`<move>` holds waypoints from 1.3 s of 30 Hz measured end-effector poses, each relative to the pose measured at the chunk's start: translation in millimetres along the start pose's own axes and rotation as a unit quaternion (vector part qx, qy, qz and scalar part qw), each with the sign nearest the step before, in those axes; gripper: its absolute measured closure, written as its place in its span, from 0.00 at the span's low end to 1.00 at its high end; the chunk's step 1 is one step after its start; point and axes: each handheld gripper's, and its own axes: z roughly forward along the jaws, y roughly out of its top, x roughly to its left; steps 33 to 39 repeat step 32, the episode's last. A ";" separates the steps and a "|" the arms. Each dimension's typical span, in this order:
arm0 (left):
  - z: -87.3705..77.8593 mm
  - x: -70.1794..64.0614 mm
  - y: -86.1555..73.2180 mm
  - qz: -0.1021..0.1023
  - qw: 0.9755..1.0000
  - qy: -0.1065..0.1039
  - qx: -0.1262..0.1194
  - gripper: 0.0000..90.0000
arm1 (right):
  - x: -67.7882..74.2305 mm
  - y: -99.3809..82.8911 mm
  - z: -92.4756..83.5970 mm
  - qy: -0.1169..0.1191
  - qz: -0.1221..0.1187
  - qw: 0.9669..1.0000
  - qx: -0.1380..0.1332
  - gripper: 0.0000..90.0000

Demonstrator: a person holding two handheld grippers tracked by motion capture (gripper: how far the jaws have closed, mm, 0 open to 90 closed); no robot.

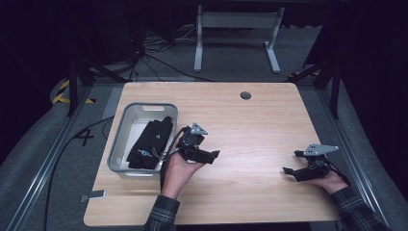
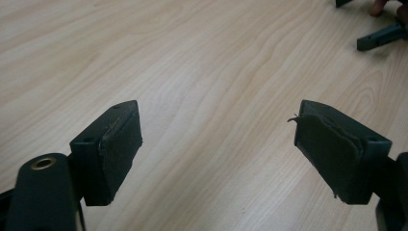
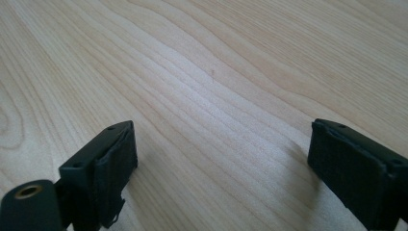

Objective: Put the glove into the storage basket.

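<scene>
Mostly open desk (image 1: 250,125): bare light wood between the two grippers and out to the far edge, with a small round grommet hole (image 1: 246,95) near that edge. Left side is tighter, since a grey bin (image 1: 118,139) sits close to the left edge, and a small metal tab (image 1: 93,196) lies at the front-left corner.

Room is dark; grey carpet, floor cables, yellow-black tape at left, white legs of another desk behind.

Left gripper (image 1: 211,155) sits just right of the bin, held in the person's left hand (image 1: 180,168), pointing right across the desk. Its fingers (image 2: 113,149) are spread wide, nothing between them, just wood grain.

Right gripper (image 1: 291,162) is near the right edge, well apart from the left one, pointing left. Its fingers (image 3: 108,168) are also spread wide and empty, low over the wood.

Black cloth (image 1: 151,139), with a small light logo, lies inside the bin, just left of the left gripper, behind its fingers. No fingers touch it.
</scene>
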 end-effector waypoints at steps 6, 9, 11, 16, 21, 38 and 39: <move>21.7 -20.0 -9.3 0.020 1.000 -0.005 0.018 0.19 | 0.0 0.0 -0.1 0.000 0.000 1.000 0.000 0.12; 34.6 -27.6 -14.9 0.028 0.999 -0.012 0.031 0.19 | 0.0 0.0 -0.1 0.000 0.000 1.000 0.000 0.12; 39.6 -30.5 -17.1 0.034 0.999 -0.010 0.035 0.19 | 0.0 0.0 0.0 0.000 0.000 1.000 0.000 0.12; 52.0 -37.7 -22.6 0.044 0.998 -0.008 0.047 0.18 | 0.0 0.0 0.0 0.000 0.000 1.000 0.000 0.12; 60.9 -43.0 -26.3 0.056 0.997 -0.011 0.060 0.17 | 0.0 0.0 0.0 0.000 0.000 1.000 0.000 0.12; 69.7 -47.6 -29.7 0.066 0.994 0.000 0.083 0.17 | 0.0 0.0 -0.1 0.000 0.000 1.000 0.000 0.12; 69.7 -47.6 -29.7 0.066 0.994 0.000 0.083 0.17 | 0.0 0.0 -0.1 0.000 0.000 1.000 0.000 0.12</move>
